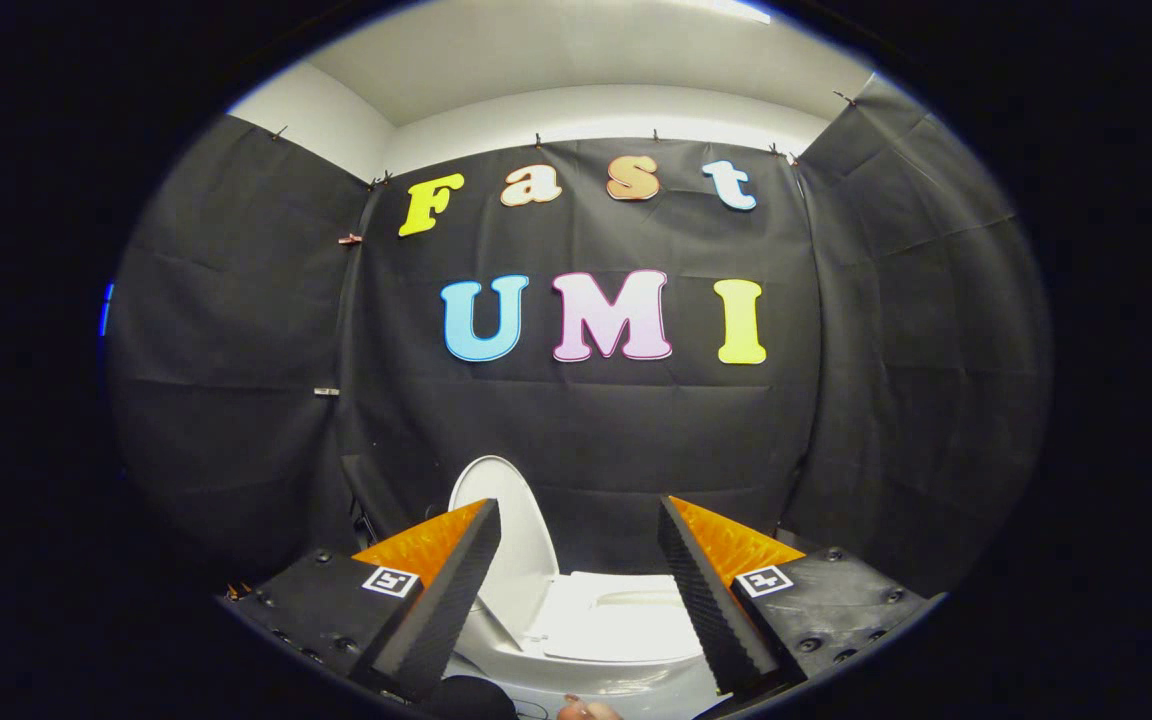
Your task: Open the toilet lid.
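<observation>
- our claw (576,600) has its two fingers spread wide apart, with nothing held between them and neither finger touching anything we can see.
- the left finger (441,600) shows a black ribbed pad on its inner face and an orange wedge on top, with a small square marker (391,581) on the black body behind it.
- the right finger (711,600) is built the same way, with its own square marker (764,581) on the black body.
- in the gap between the fingers and just beyond them we see the white toilet (586,650), viewed from above and in front.
- the toilet lid (516,530) is already raised: it stands upright and leans toward the left, its rounded top rising above the tip of the left finger, and part of it is hidden behind that finger.
- the seat area (626,620) lies open and flat, pale white, closer to the right finger.
- at the very bottom, below the toilet and between the finger bases, a small part of a hand (586,711) peeks in; we cannot tell what it is doing.
- behind the toilet hangs the black cloth wall (586,440), with more black cloth on both sides.
- above the cloth we see white wall and a pale ceiling (576,50).
</observation>
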`<state>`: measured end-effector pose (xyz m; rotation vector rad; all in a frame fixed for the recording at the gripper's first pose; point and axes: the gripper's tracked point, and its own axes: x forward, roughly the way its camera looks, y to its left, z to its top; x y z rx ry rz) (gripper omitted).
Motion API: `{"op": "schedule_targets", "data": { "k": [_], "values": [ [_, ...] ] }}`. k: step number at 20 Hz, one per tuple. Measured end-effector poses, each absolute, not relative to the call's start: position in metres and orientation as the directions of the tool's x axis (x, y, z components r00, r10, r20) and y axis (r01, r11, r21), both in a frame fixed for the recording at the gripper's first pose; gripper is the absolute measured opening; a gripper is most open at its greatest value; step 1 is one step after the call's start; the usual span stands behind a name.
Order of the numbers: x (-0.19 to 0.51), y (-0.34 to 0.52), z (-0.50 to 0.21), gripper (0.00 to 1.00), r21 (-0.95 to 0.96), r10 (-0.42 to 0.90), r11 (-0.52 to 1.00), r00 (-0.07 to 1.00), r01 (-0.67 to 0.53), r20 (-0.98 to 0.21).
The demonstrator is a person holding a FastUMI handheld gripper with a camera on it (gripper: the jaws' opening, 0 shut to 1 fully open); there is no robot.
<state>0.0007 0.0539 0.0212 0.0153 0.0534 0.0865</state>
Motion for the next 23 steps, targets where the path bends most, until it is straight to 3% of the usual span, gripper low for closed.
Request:
{"op": "schedule_targets", "data": {
  "k": [23],
  "values": [
    [-0.003, 0.034, 0.024, 0.99, 0.0, 0.068, 0.998, 0.997, -0.068, -0.04]
  ]
}}
